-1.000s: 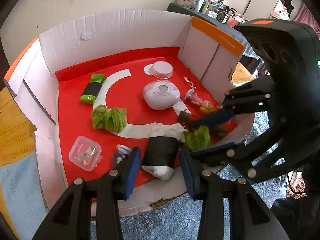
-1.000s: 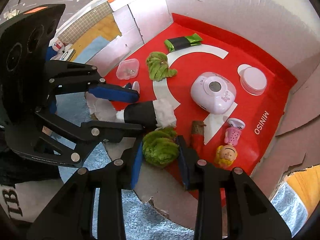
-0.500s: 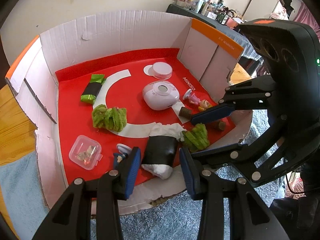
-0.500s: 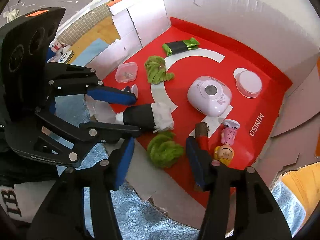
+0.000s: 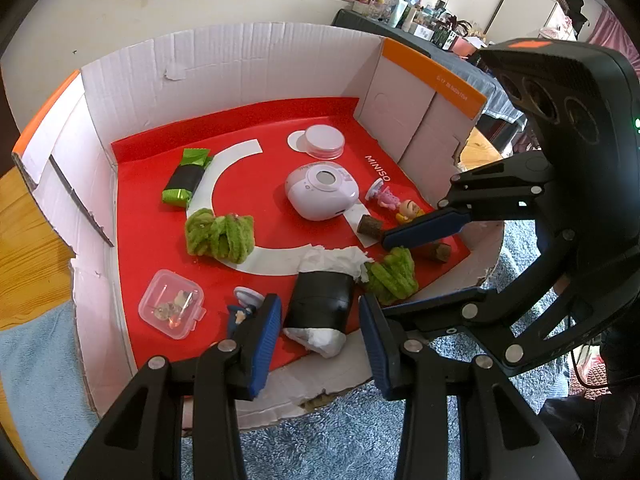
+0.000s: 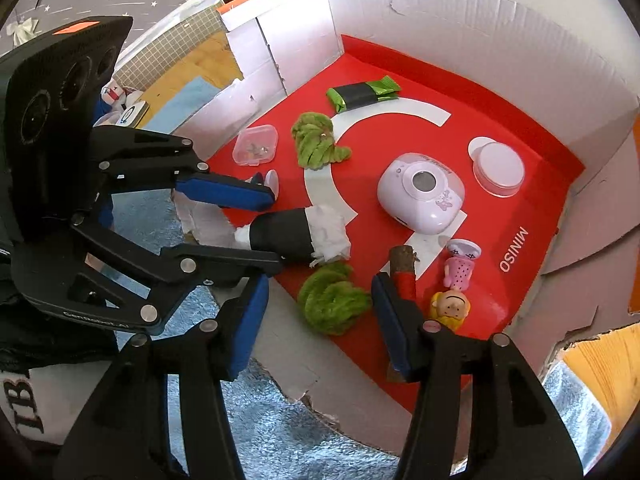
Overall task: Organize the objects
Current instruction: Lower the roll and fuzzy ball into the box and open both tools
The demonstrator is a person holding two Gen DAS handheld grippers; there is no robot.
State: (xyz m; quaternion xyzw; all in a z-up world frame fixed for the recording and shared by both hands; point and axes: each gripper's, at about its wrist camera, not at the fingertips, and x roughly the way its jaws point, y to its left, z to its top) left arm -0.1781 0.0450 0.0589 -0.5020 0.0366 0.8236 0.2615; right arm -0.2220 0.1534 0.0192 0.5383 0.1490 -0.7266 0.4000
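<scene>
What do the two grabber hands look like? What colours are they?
Both the left gripper and the right gripper are black frames with silver rivets and blue pads. Each has a boxy black head with round holes and an orange patch.

Cardboard tray [image 5: 248,60] w/ toys, on blue rug [image 5: 340,440]

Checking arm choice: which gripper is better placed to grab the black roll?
Left. The left gripper is open with the black roll between its fingers; the right gripper straddles the green yarn instead.
</scene>
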